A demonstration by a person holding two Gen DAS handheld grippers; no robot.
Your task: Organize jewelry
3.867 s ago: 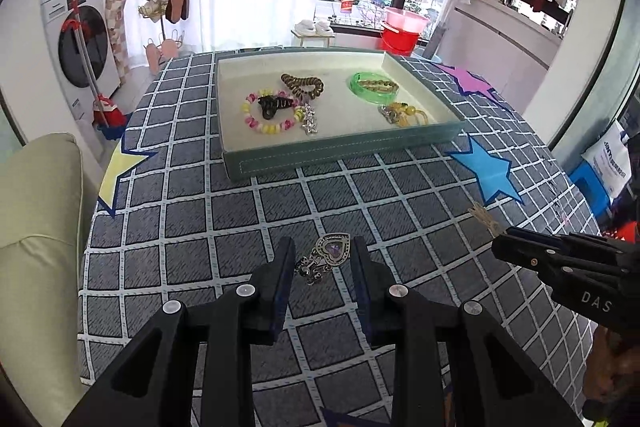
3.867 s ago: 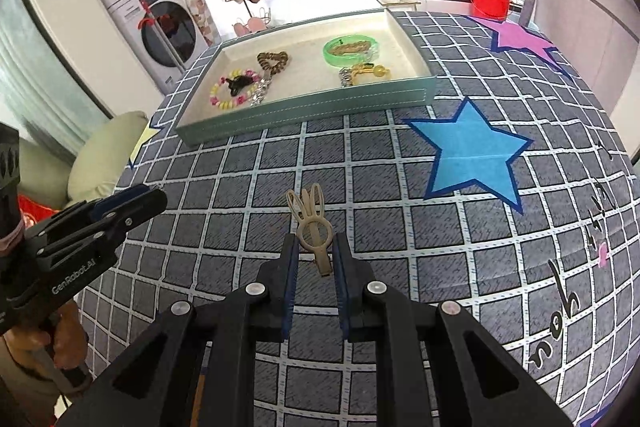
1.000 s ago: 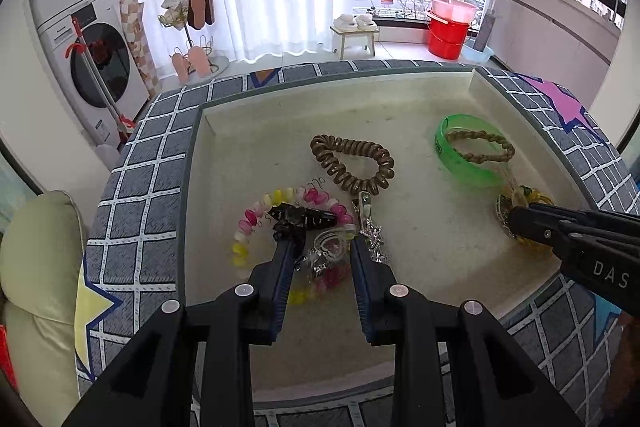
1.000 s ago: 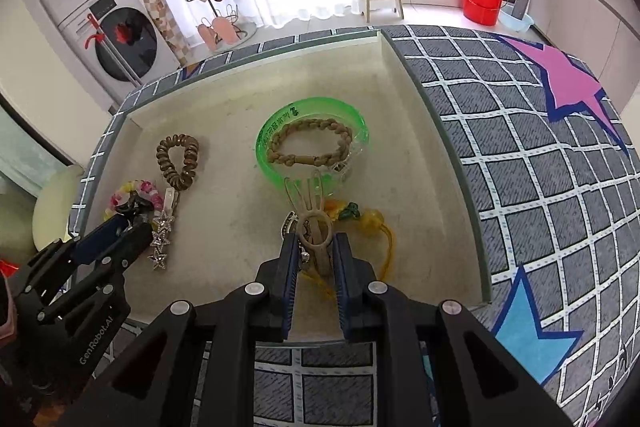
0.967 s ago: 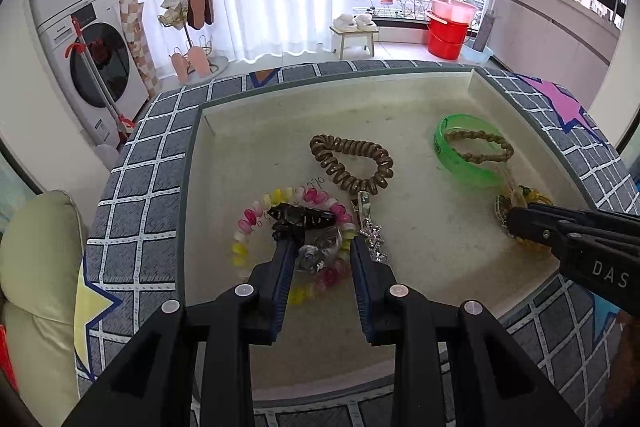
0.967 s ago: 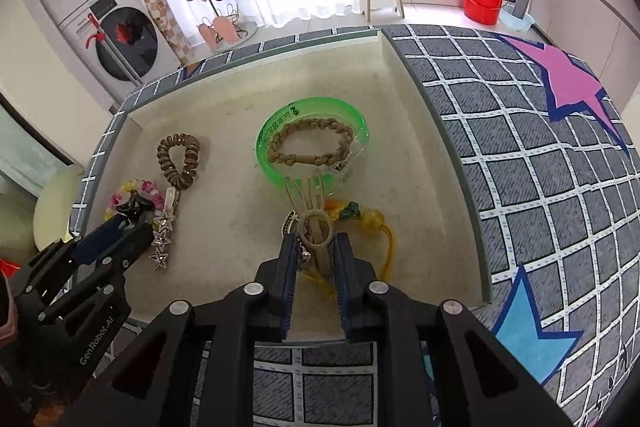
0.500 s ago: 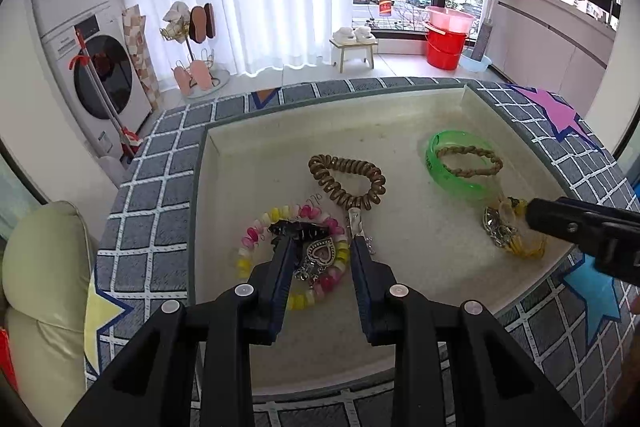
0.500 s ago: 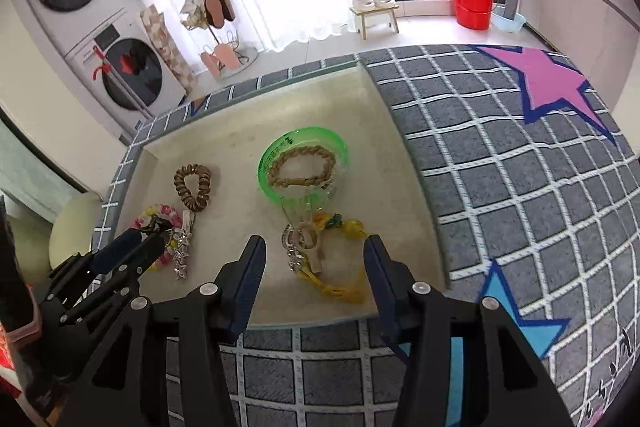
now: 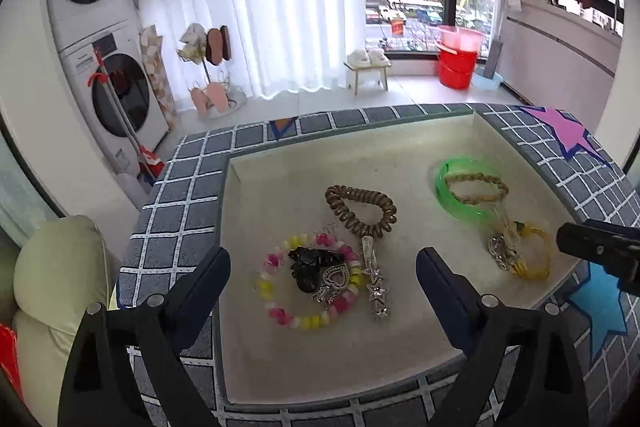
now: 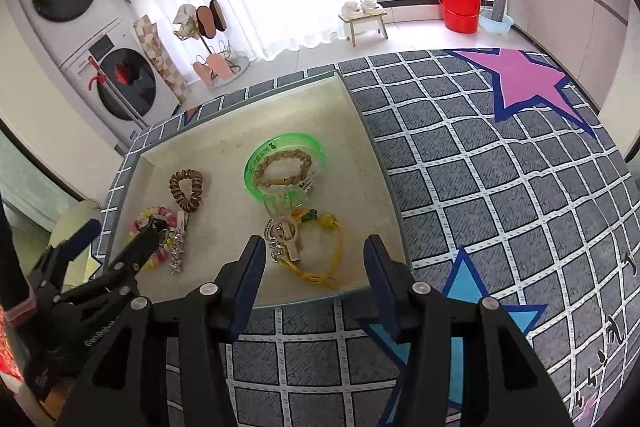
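Observation:
A cream-lined tray (image 9: 280, 359) (image 10: 224, 131) holds the jewelry. The silver heart pendant (image 9: 334, 283) lies on a pink and yellow bead bracelet (image 9: 276, 311) beside a black clip (image 9: 308, 261). My left gripper (image 9: 322, 281) is open and empty above them. The beige hair clip (image 10: 290, 239) lies on a yellow cord bracelet (image 10: 336, 251), near a green bangle (image 10: 286, 147). My right gripper (image 10: 314, 271) is open and empty over the tray's near rim. A brown coil hair tie (image 9: 360, 209) and a star clip (image 9: 376, 293) lie mid-tray.
The tray sits on a grey checked tablecloth (image 10: 500, 195) with pink (image 10: 520, 79) and blue (image 10: 464, 283) stars. A pale green cushion (image 9: 52, 267) is off the table's left edge. Washing machines (image 9: 104, 67) stand behind.
Both grippers opened wide and drew back from the tray. The heart pendant now lies on the bead bracelet and the beige clip on the yellow cord bracelet.

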